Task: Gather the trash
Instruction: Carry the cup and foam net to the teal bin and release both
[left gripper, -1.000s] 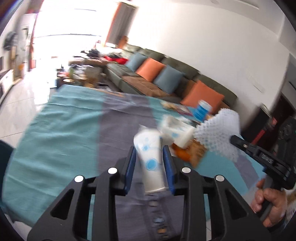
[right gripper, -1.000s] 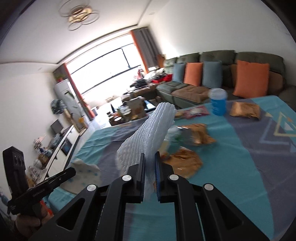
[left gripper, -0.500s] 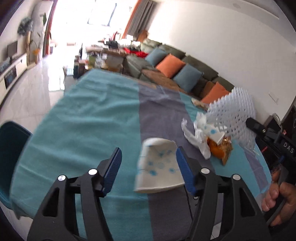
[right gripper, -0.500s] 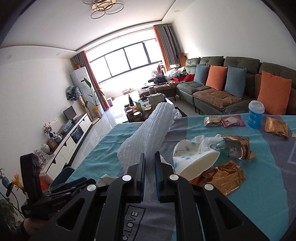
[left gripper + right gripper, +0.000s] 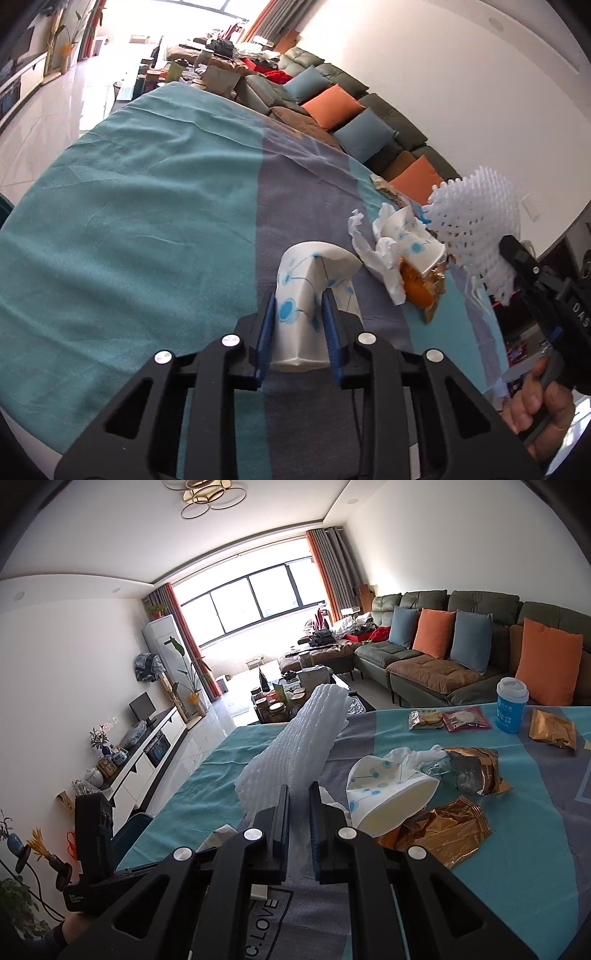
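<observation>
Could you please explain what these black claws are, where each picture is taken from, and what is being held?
There is no robot: a person holds a hand tool with two fingers in each hand, with a camera above the fingers. In the left tool's view, the left gripper has just closed on a crushed paper cup; the hand at the edge holds the other tool. In the right tool's view, the right gripper pinches a white foam net. On the tablecloth lie a second paper cup, a tissue, gold wrappers and a blue cup.
</observation>
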A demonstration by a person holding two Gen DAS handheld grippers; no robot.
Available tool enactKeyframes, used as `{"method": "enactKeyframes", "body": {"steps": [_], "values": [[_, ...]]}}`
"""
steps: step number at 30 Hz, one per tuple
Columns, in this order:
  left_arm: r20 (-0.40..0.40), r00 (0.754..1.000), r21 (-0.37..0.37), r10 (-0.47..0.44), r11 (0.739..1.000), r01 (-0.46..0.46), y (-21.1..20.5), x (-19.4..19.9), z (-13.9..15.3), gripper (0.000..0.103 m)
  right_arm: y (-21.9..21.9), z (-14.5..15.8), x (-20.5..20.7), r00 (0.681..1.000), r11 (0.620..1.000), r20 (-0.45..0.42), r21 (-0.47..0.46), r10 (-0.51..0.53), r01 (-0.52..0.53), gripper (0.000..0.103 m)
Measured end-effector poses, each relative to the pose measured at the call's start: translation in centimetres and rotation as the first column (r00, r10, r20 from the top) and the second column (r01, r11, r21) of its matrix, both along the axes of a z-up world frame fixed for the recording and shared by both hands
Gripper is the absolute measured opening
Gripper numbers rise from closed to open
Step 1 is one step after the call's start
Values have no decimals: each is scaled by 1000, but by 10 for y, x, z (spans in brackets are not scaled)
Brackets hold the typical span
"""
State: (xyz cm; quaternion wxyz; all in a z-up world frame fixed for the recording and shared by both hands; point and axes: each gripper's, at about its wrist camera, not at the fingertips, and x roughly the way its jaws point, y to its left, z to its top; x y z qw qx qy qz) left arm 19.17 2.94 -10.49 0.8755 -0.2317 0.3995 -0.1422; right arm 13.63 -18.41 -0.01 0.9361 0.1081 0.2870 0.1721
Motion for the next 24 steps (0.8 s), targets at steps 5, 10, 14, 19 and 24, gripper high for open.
{"method": "enactKeyframes", "body": {"steps": [5, 10, 14, 19, 24], "values": [[57, 998, -16, 8, 1000, -7, 4, -7, 16, 22, 1, 3, -1, 1000, 1000, 8, -1, 4, -4, 8], [116, 993, -11, 37, 999, -36, 18, -14, 36, 22, 12, 8, 1, 999, 1000, 19, 1, 29, -29, 8], [159, 981, -10, 112, 994, -112, 49, -26, 54, 22, 33, 17, 5, 996, 997, 39, -3, 81, -81, 8], [219, 948, 1, 232, 971, -238, 96, -54, 76, 22, 74, 26, 12, 982, 984, 59, -6, 177, -177, 8], [249, 903, 11, 350, 931, -364, 142, -82, 88, 22, 127, 23, 24, 956, 957, 53, -6, 290, -290, 8]]}}
